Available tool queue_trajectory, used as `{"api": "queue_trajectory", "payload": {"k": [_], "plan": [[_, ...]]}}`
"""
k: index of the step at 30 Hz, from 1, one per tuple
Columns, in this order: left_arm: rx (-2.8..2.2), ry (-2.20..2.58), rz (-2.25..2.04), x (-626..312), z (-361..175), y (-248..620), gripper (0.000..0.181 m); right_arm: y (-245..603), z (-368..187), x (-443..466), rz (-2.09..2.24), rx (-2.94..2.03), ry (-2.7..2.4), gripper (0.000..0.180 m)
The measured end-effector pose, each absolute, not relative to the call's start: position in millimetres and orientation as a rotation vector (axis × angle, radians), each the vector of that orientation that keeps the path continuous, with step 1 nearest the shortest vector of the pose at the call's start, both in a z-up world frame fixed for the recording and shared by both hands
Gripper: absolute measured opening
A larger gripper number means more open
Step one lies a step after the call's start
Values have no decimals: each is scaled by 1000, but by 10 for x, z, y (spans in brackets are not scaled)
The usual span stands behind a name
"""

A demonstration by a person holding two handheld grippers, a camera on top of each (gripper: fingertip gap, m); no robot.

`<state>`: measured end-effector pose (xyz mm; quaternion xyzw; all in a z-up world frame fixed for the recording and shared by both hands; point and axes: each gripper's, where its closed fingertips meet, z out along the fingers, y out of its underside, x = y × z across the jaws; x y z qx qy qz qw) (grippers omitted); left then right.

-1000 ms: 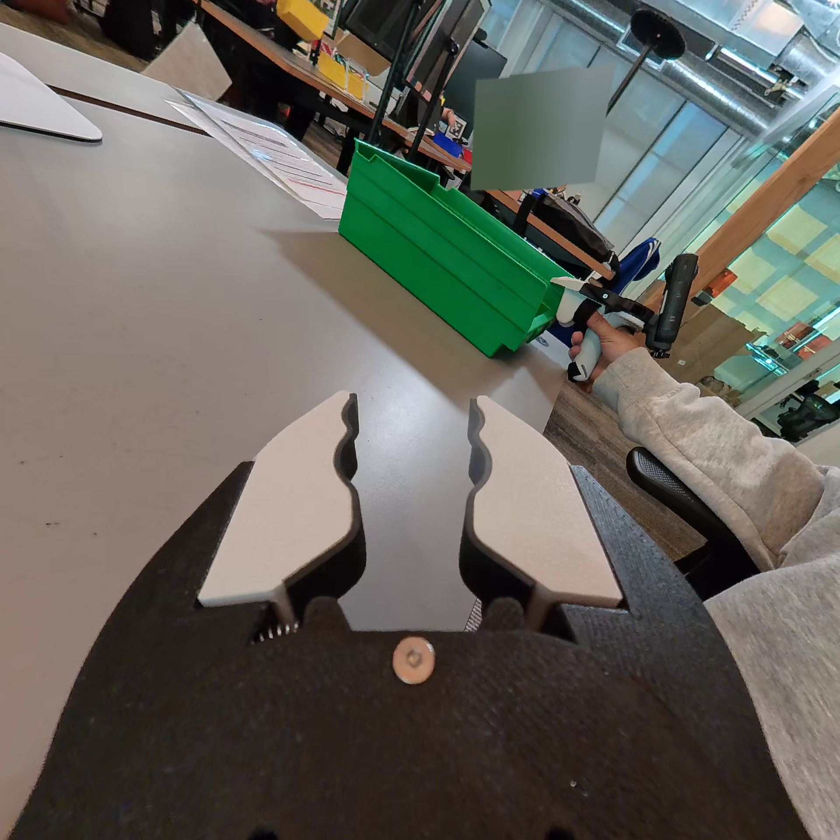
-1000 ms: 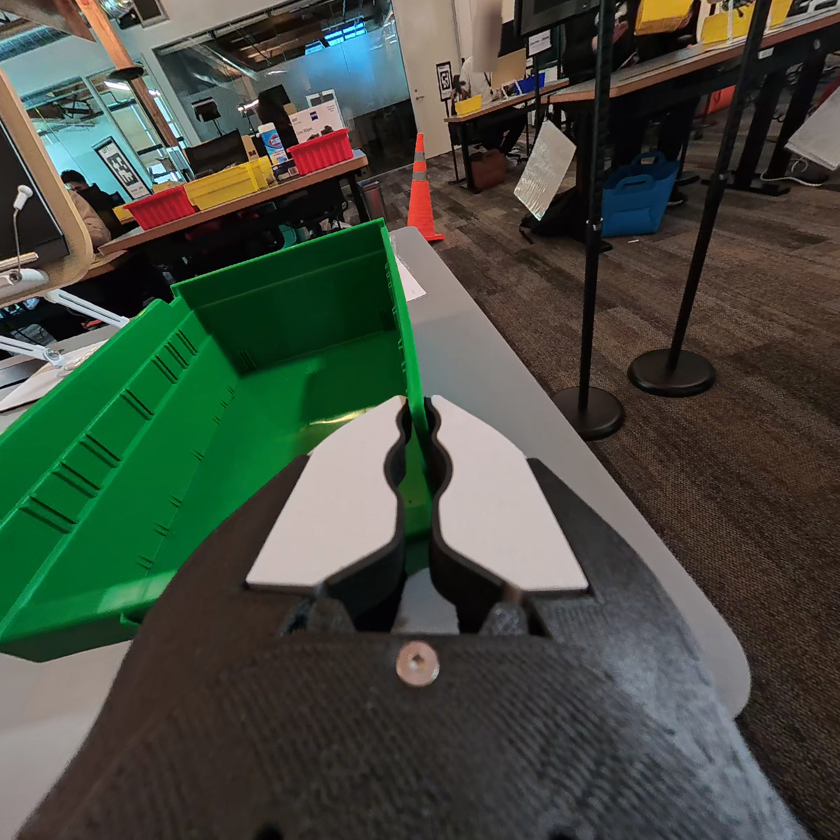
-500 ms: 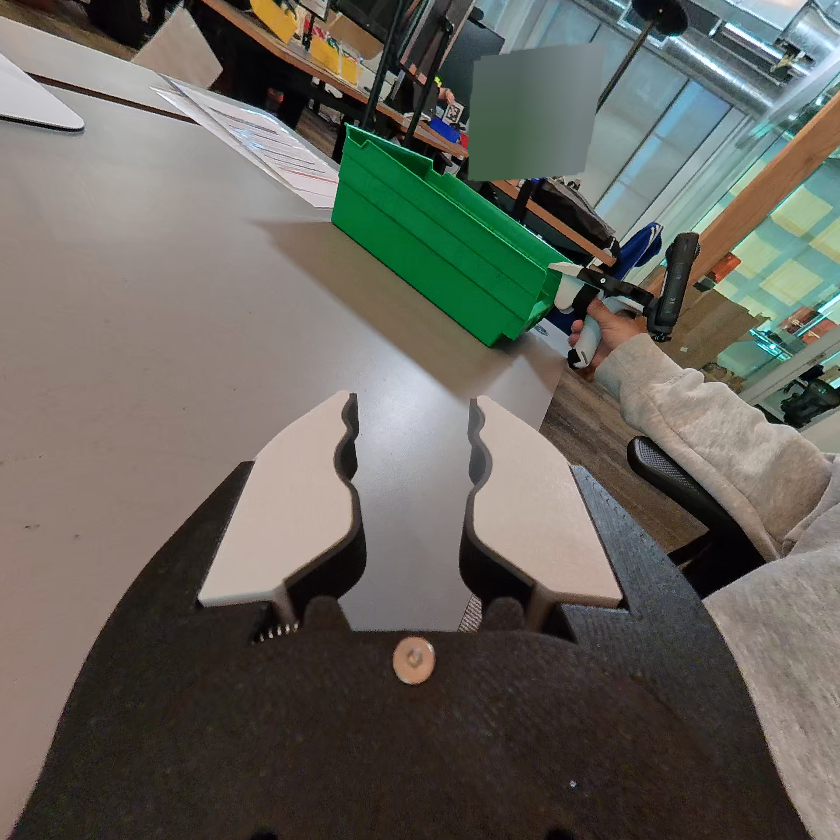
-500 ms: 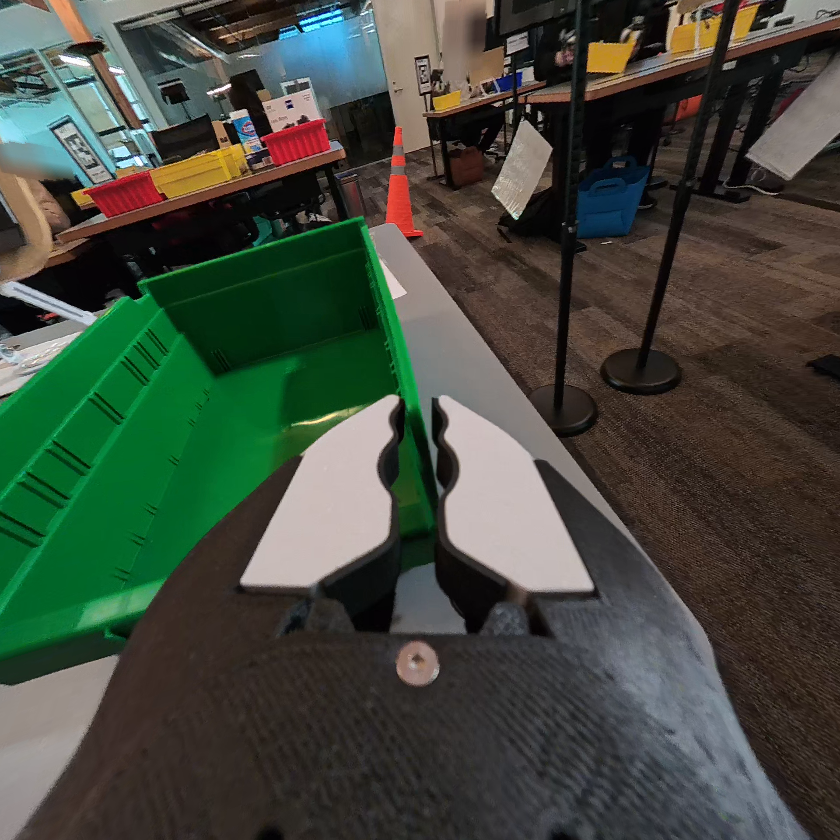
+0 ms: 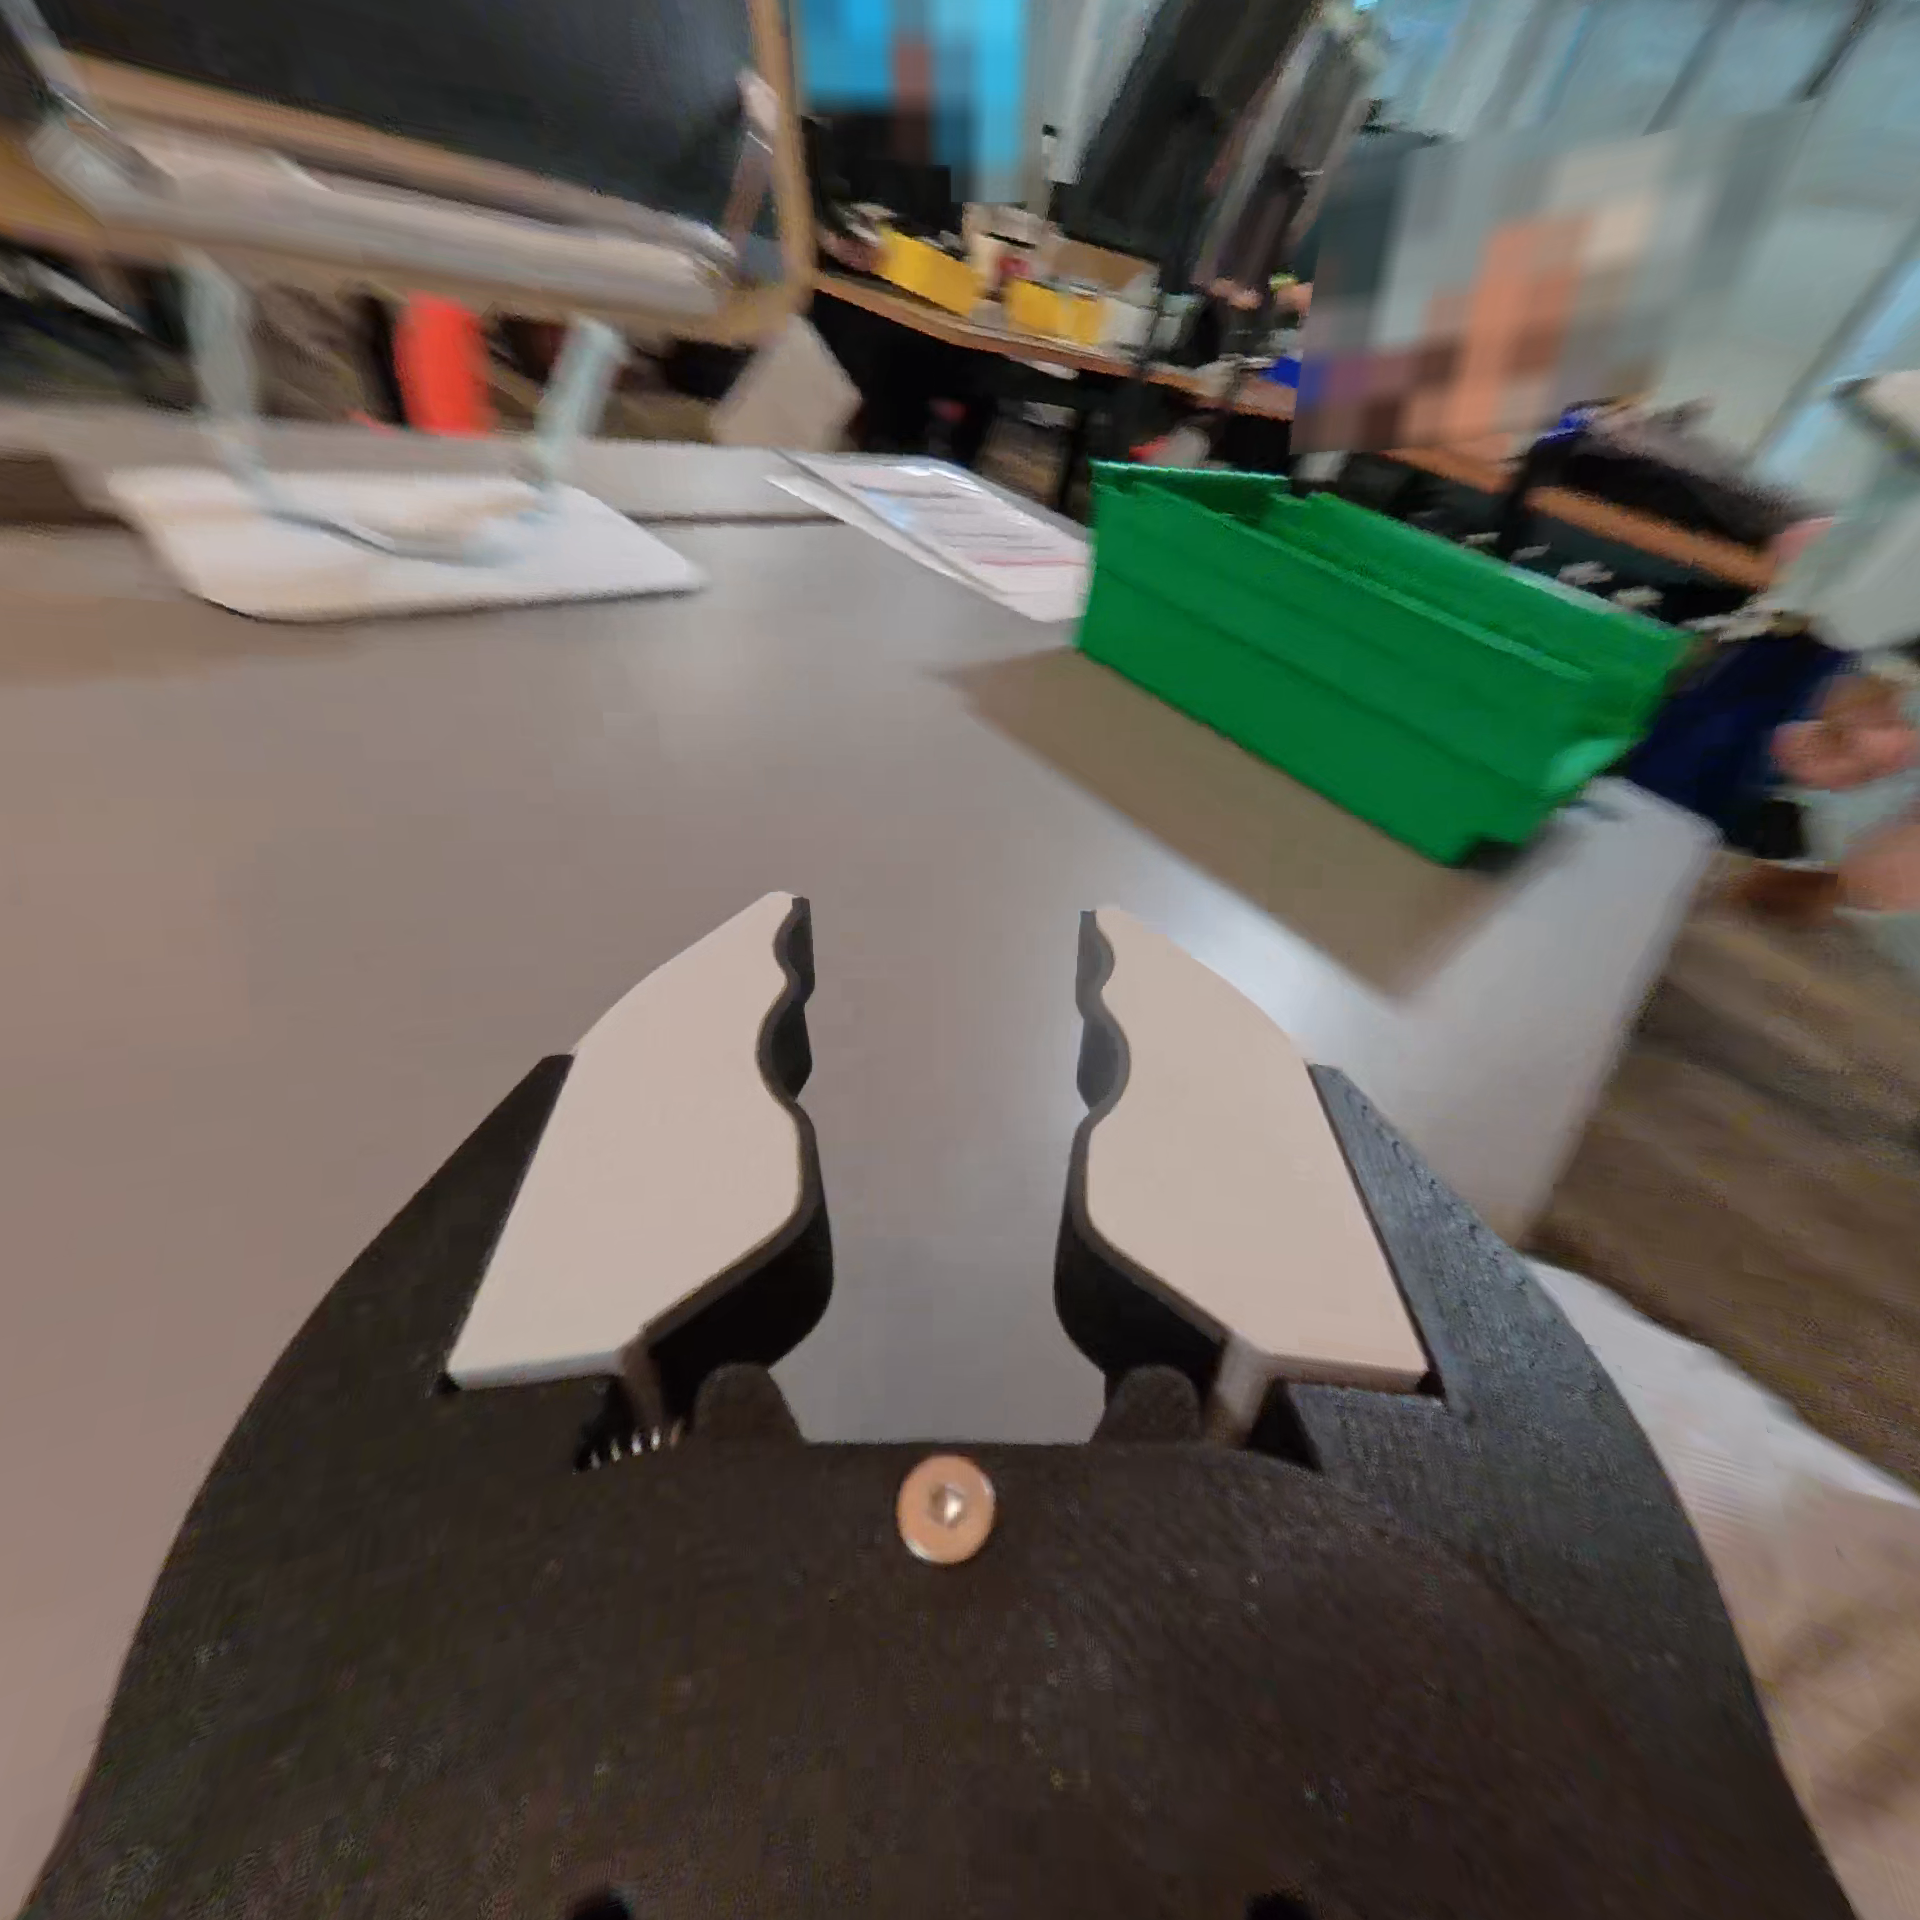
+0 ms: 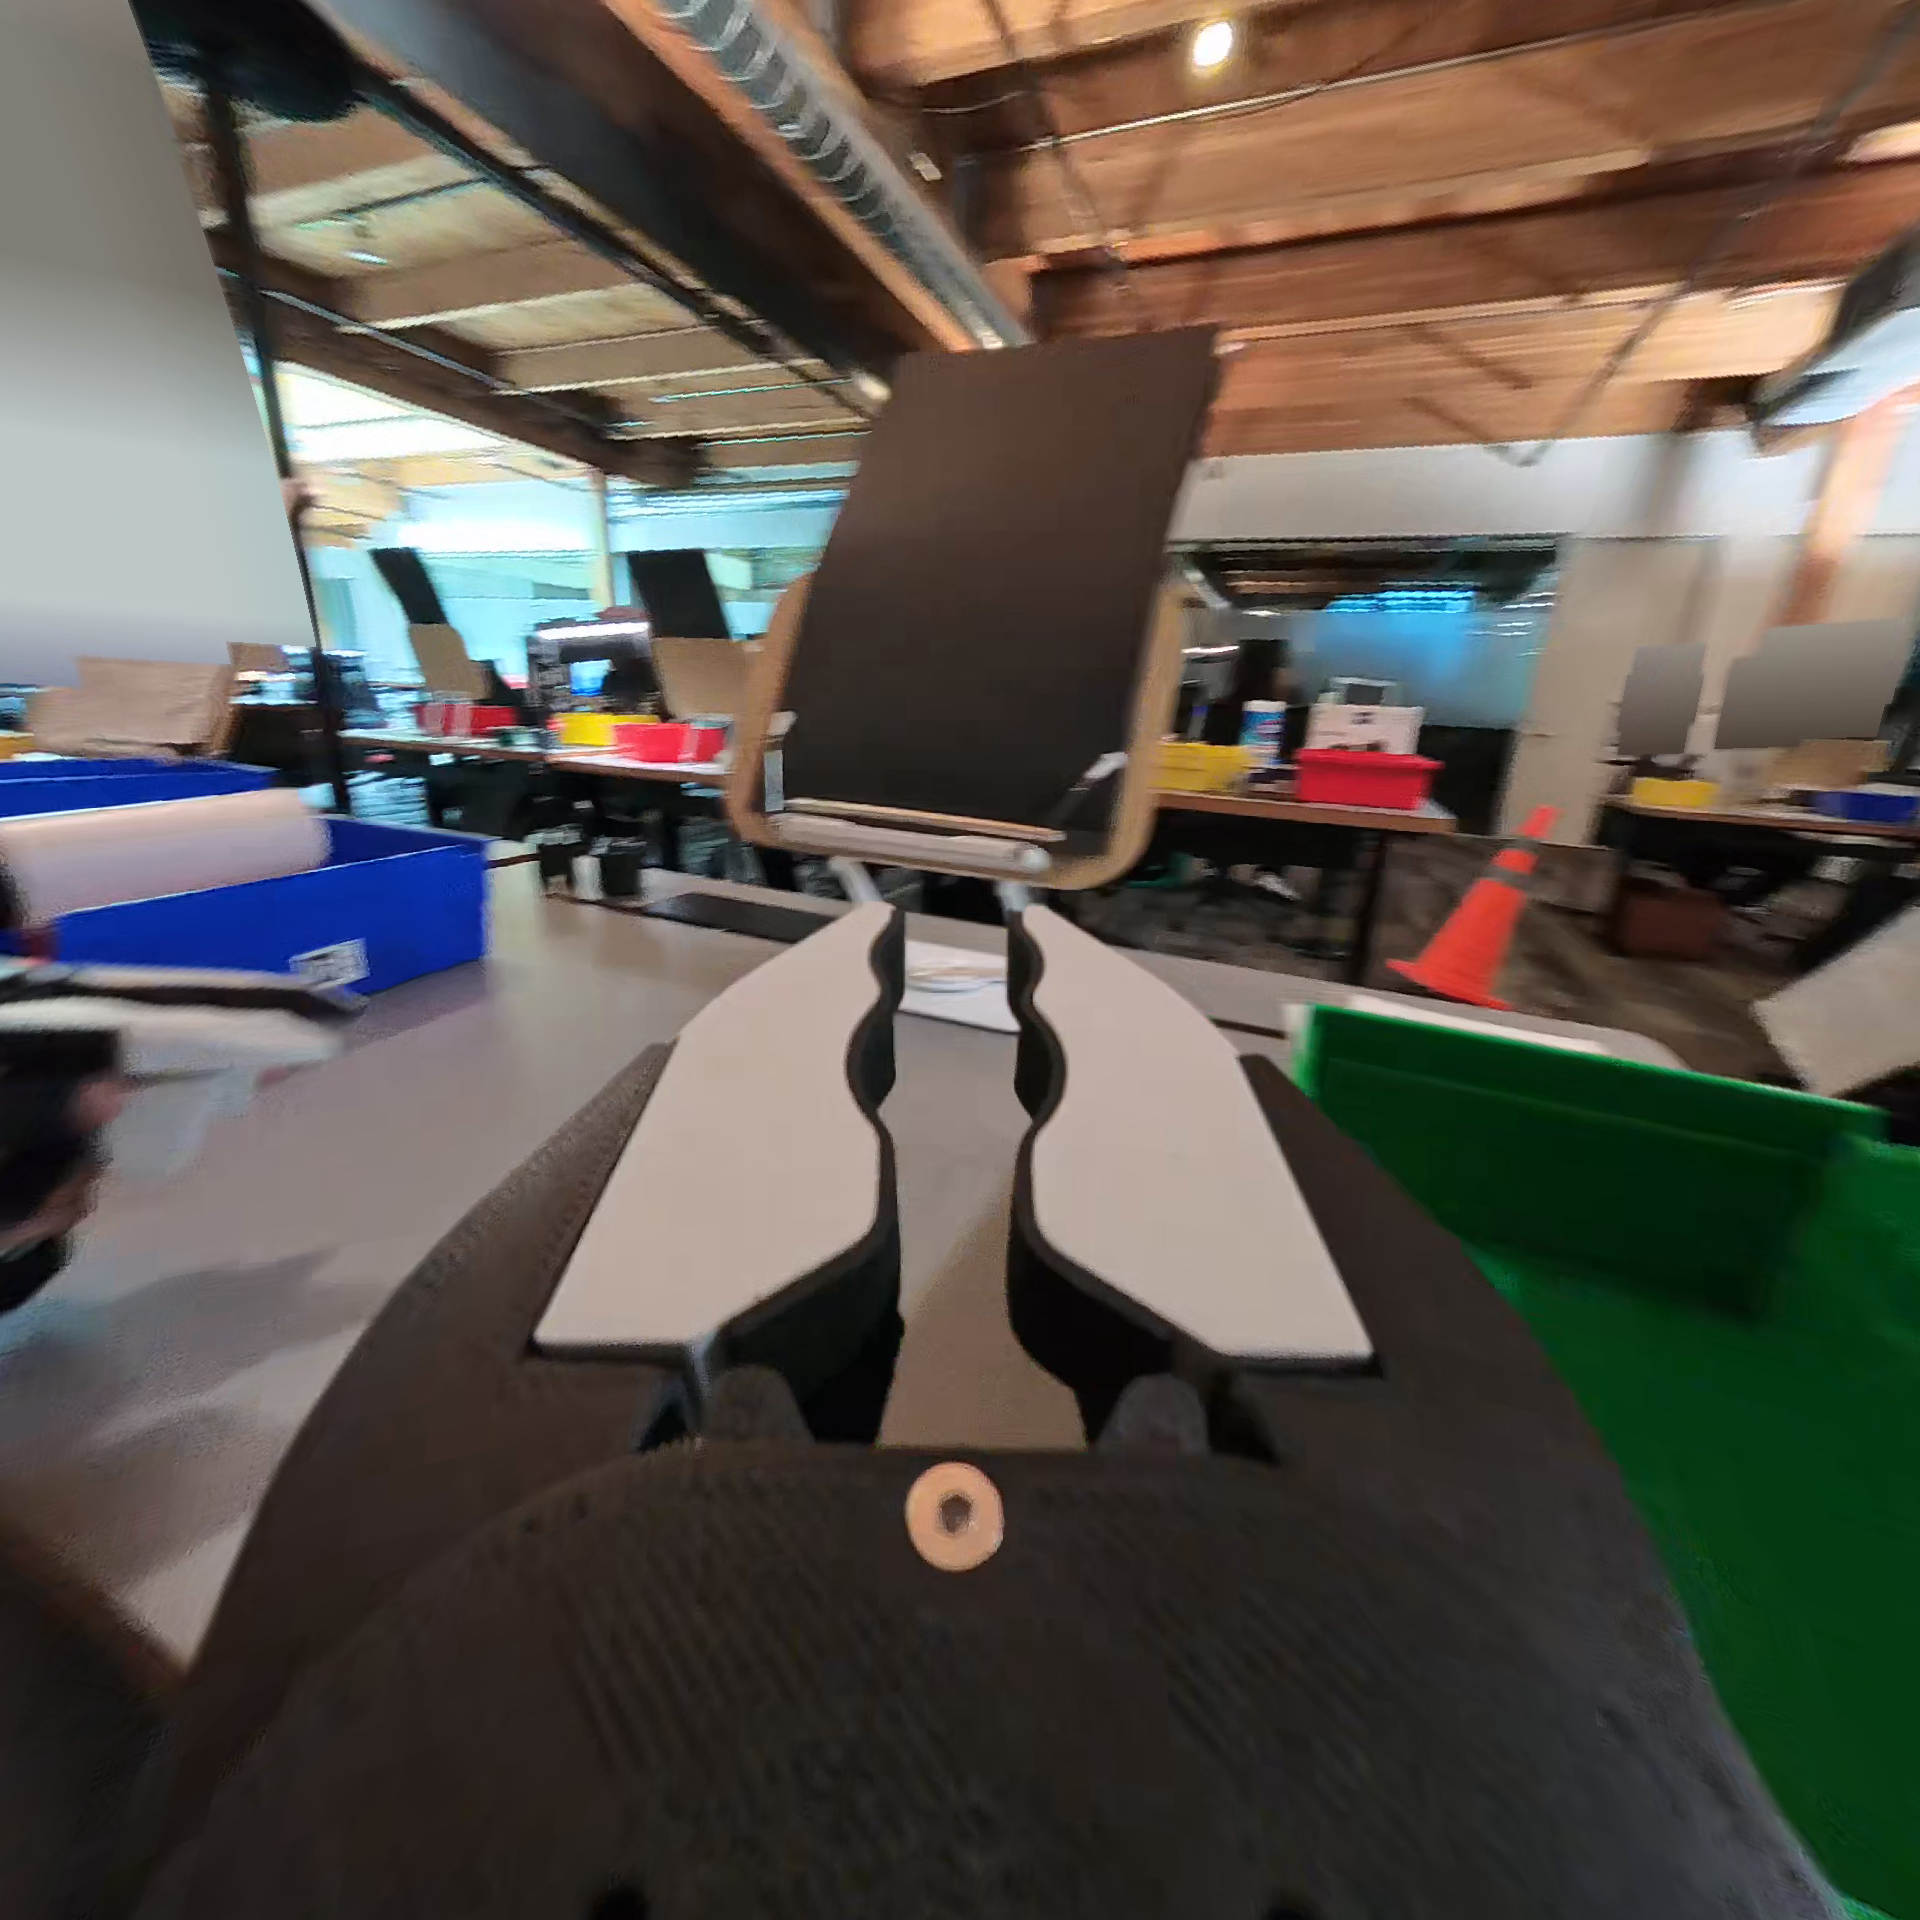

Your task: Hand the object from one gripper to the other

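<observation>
Over the grey table [image 5: 416, 883], the left gripper [image 5: 940, 925] has its jaws spread wide with nothing between them. The right gripper [image 6: 951, 930] shows a narrower gap, also empty. A green bin [image 5: 1351, 644] sits far right on the table, smeared by motion blur; its inside is hidden in the left view and cut off in the right. No object for handing over can be made out. A blurred hand [image 5: 1844, 738] shows at the right edge.
</observation>
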<state>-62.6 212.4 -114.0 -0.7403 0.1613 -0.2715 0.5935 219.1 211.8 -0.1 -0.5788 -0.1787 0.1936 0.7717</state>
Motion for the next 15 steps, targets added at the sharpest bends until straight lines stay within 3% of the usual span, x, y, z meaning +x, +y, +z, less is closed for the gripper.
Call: {"api": "queue_trajectory", "payload": {"k": [4, 8, 15], "plan": [[-1629, 259, -104, -1642, -820, 2285, 58, 1902, -198, 1547, 615, -1269, -469, 21], [-1529, 30, 153, -2591, -535, 2114, 62, 1937, -433, 1403, 702, -1360, -528, 22], [-1636, 59, 355, -3236, -836, 2073, 59, 2129, -644, 1459, 857, -1469, -448, 25]]}}
